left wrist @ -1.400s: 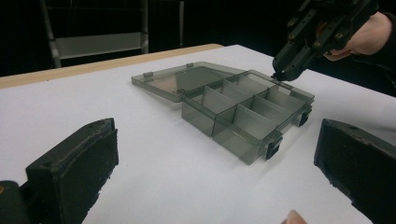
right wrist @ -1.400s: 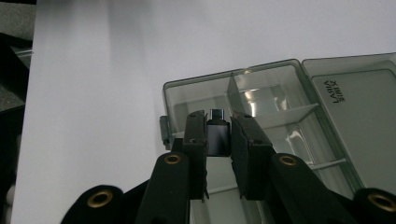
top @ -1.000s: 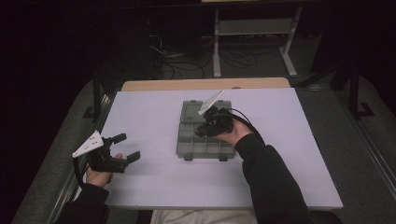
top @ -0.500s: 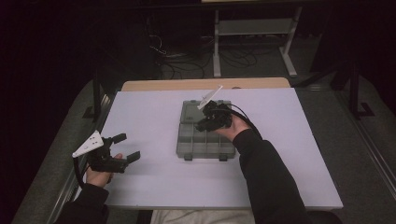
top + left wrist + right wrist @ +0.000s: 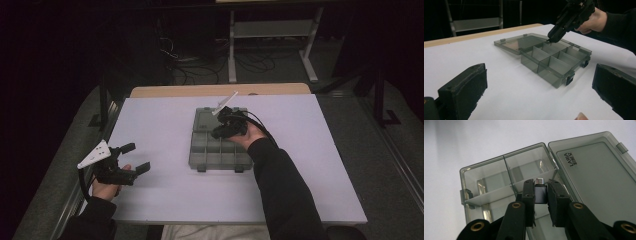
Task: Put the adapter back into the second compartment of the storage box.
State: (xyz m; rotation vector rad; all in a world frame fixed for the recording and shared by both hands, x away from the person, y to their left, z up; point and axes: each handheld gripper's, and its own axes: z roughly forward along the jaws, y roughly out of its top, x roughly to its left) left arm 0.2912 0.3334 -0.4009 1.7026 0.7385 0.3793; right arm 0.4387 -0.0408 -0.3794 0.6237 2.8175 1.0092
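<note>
A smoke-grey divided box (image 5: pixel 216 159) lies open on the white tabletop (image 5: pixel 160 120), its lid (image 5: pixel 205 120) flat behind it. My right gripper (image 5: pixel 216 133) hovers just over the far compartments near the hinge, pointing down. In the right gripper view the gripper (image 5: pixel 541 185) is shut on a small black adapter (image 5: pixel 540 194) with a metal plug at its tip, above a divider of the box (image 5: pixel 486 178) beside the lid (image 5: pixel 596 170). My left gripper (image 5: pixel 137 157) rests open and empty at the table's left. Its view looks at the box (image 5: pixel 554 62) and the right gripper (image 5: pixel 550 38).
The table's front and left edges lie close to the left hand. Behind the table, a wooden strip (image 5: pixel 220 90), floor cables (image 5: pixel 190 65) and a metal stand (image 5: pixel 270 30) sit in the dark. The right sleeve (image 5: pixel 280 190) crosses the table's near right.
The right gripper with the adapter has drifted slightly left and lower over the box's far compartments. The left gripper has stayed put.
</note>
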